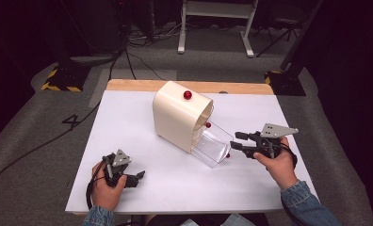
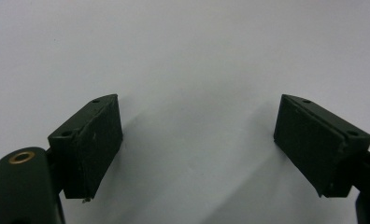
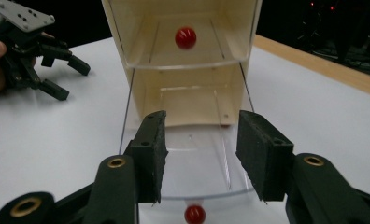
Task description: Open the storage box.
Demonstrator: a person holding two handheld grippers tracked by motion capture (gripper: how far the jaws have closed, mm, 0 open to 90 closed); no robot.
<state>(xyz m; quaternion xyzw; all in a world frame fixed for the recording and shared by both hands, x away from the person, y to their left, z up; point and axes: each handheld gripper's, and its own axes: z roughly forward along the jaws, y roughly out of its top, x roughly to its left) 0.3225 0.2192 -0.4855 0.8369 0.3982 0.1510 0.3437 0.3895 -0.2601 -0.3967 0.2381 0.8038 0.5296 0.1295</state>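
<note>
Now right gripper (image 1: 237, 140) level, jaws spread, facing clear drawer (image 1: 214, 147) of cream box (image 1: 177, 115); left gripper (image 1: 138, 178) low on table (image 1: 128, 122), jaws spread.

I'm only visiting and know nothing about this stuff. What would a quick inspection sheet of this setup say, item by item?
Surface: white table with a wooden strip along its far edge.
Job's things: cream box with a red knob on top; clear drawer pulled out toward the right claw.
Clutter: nothing seen.
Grippers: left claw open, low over bare table; right claw open, at the drawer's front, not gripping its knob.
Cables: black cables on the floor.
Surroundings: grey floor, dark room, white stand behind.
</note>
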